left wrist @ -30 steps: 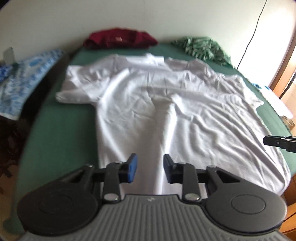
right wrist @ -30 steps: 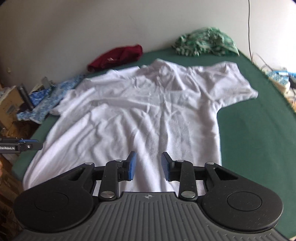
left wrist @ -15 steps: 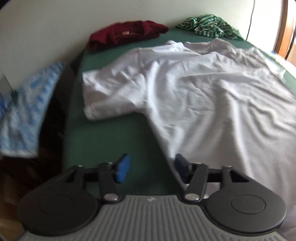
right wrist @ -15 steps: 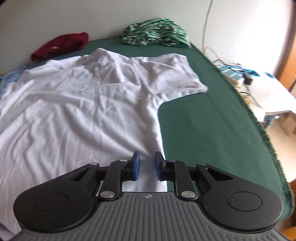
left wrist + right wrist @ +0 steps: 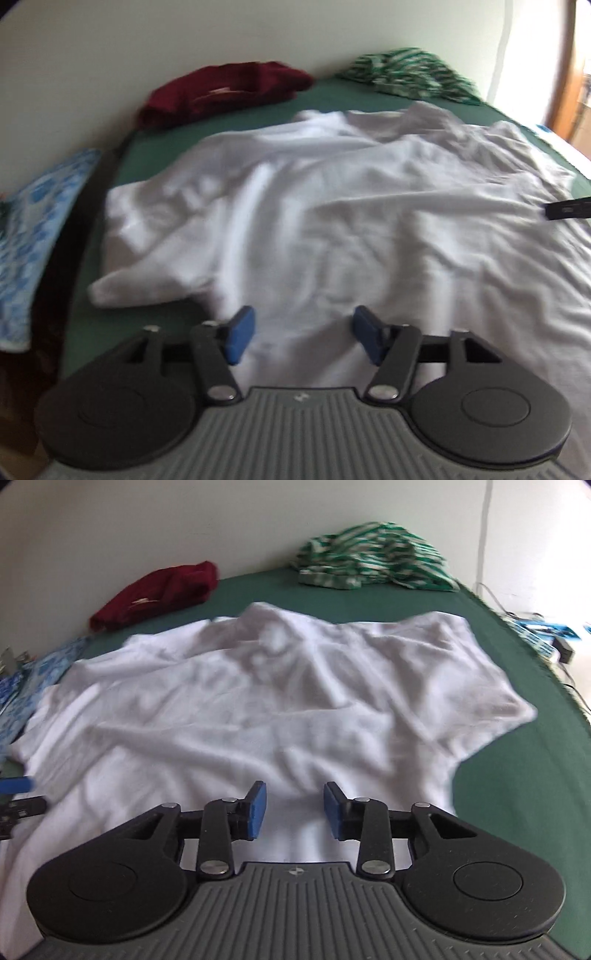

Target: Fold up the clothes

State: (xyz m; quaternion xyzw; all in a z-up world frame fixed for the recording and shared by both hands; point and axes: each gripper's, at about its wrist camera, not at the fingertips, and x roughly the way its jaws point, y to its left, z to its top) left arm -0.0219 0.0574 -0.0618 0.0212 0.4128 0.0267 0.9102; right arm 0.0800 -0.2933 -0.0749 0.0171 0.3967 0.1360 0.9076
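Observation:
A white short-sleeved shirt (image 5: 332, 206) lies spread and wrinkled on the green table (image 5: 147, 162), collar towards the far wall. My left gripper (image 5: 301, 338) hovers open over the shirt's lower left part, just right of the left sleeve (image 5: 147, 280). In the right wrist view the same white shirt (image 5: 240, 709) fills the middle, and my right gripper (image 5: 293, 808) stands open above its lower hem, left of the right sleeve (image 5: 480, 686). Nothing is between either pair of blue pads. The tip of the right gripper (image 5: 569, 208) shows at the right edge of the left wrist view.
A maroon garment (image 5: 221, 96) and a green-and-white striped garment (image 5: 410, 74) lie bunched at the far edge by the wall. A blue patterned cloth (image 5: 33, 229) hangs off the left side. Cables and a power strip (image 5: 543, 638) sit beyond the table's right edge (image 5: 554, 679).
Both grippers have swung back over the shirt after turning outwards towards the sleeves. The left jaws have opened wider; the right jaws, nearly closed half a second ago, have opened again.

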